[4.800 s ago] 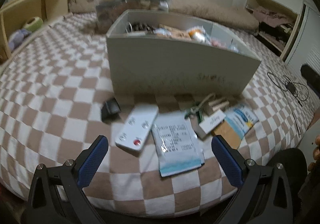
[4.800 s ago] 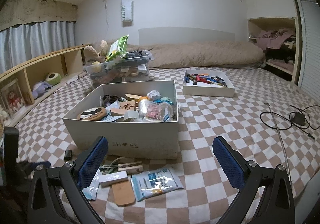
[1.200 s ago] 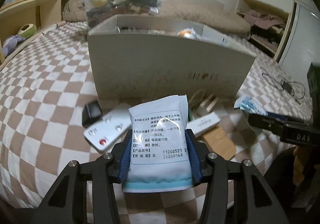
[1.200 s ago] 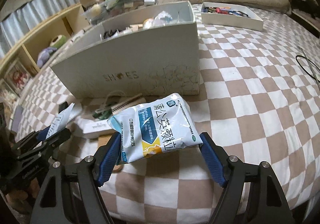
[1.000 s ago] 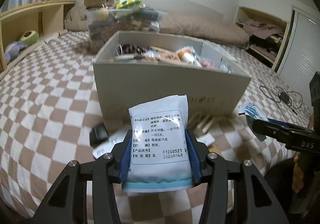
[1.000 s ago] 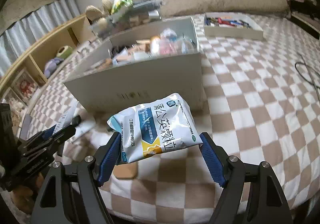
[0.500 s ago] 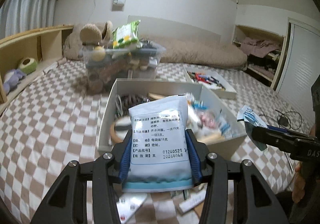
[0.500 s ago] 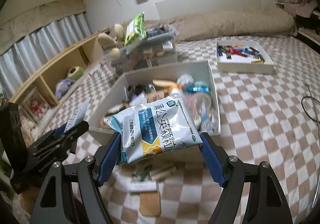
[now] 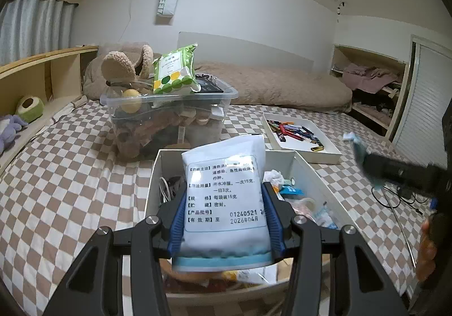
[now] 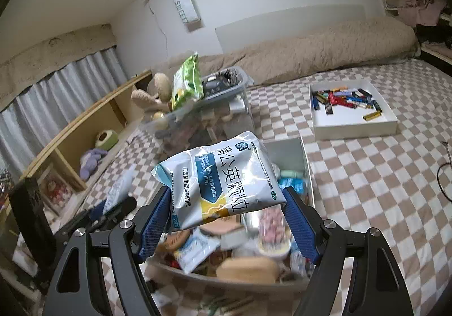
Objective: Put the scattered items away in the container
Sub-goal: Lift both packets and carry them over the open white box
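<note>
My left gripper is shut on a white medicine sachet with a printed label and holds it above the white shoe box, which is full of small items. My right gripper is shut on a blue-and-white medicine packet and holds it above the same box. The right gripper with its packet shows at the right edge of the left wrist view. The left gripper shows at the left of the right wrist view.
A clear plastic bin with toys and a green packet stands behind the box. A white tray of pens and batteries lies at the back right. A black cable lies right. Wooden shelves run along the left. The checkered bed surrounds everything.
Both grippers closed on packets lying in front of the box, lifted them and carried them up and forward; they now hang over the open box instead of the bedspread.
</note>
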Tool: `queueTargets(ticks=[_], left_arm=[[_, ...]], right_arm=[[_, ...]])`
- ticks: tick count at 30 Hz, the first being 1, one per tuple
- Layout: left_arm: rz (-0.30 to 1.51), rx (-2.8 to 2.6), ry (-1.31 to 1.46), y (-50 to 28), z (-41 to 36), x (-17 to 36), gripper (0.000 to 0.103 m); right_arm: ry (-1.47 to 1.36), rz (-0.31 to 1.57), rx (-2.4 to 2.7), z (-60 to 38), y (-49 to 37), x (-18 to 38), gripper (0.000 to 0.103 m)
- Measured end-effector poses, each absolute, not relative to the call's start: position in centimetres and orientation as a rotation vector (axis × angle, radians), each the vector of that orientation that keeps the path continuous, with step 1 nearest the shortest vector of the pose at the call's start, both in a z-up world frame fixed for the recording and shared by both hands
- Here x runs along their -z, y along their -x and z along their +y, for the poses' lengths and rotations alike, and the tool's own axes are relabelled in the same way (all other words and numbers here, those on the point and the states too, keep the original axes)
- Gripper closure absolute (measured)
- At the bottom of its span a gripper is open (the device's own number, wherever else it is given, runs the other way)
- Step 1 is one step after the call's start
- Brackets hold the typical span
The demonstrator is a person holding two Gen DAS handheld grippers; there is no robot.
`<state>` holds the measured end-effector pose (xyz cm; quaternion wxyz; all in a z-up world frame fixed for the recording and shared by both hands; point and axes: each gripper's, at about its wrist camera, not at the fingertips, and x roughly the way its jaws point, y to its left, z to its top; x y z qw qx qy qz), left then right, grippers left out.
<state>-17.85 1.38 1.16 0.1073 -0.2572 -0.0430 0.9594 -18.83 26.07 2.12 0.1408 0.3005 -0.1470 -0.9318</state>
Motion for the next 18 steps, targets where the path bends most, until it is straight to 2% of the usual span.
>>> queueTargets(ticks=[10,18], left_arm=[[-0.116,-2.817,0.805,21.6,0.7,-1.1,0.054],[-0.108,-2.806,0.904,25.0,-0.3,0.9,0.054]], right_arm=[[-0.819,-0.438,2.674,24.9,21.9,-3.3,0.024],[-0.904,-0.432,2.640,24.4,23.6,-0.4,0.024]])
